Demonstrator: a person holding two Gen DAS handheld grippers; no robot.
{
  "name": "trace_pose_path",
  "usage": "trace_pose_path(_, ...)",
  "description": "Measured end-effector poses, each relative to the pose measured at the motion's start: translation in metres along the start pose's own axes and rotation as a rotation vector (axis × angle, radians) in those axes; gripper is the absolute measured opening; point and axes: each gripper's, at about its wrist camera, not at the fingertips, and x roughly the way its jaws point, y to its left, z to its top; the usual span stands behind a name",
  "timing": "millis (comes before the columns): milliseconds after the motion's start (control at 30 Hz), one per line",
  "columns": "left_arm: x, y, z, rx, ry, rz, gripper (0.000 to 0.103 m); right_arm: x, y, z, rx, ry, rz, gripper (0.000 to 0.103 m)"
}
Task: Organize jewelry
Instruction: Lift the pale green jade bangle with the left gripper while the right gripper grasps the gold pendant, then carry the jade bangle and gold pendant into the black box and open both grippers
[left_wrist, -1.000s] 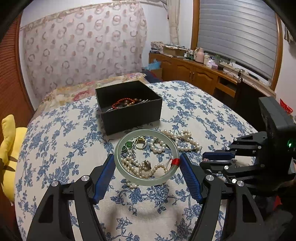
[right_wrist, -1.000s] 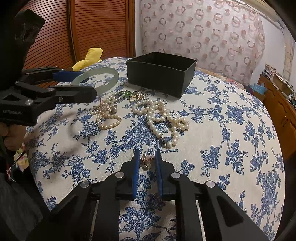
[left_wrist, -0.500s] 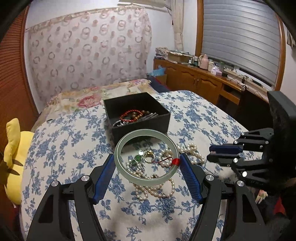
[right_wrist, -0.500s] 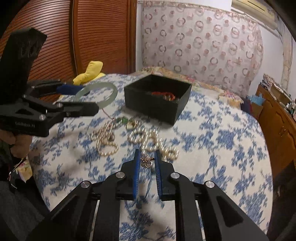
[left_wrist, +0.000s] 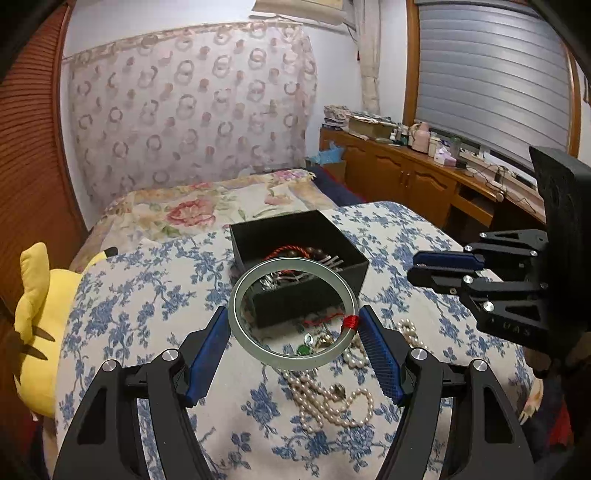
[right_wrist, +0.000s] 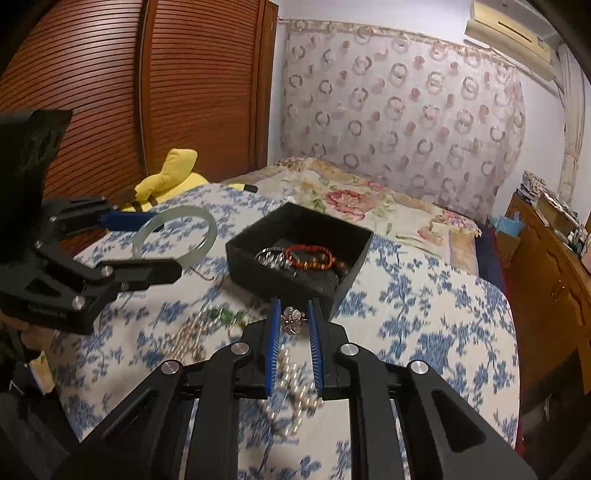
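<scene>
Between the blue pads of the left gripper (left_wrist: 293, 334) sits a pale green jade bangle (left_wrist: 293, 314) with a red thread wrap — the jaws stand wide and clamp it from both sides, above the bed. The right gripper (right_wrist: 293, 321) has its jaws nearly together, pinching a small pinkish metal brooch (right_wrist: 293, 320). Below both lie white pearl strands (left_wrist: 332, 400) on the blue-flowered bedspread (left_wrist: 147, 295). Just beyond stands an open black square box (right_wrist: 295, 258) — a red beaded bracelet (right_wrist: 308, 256) lies inside.
</scene>
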Motion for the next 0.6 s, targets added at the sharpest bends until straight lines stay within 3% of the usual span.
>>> trace_pose_path(600,0.06,0.014,0.041,-0.019,0.014,0.013,0.068,0.056,-0.03,0.042,0.028,0.029,-0.036,0.017)
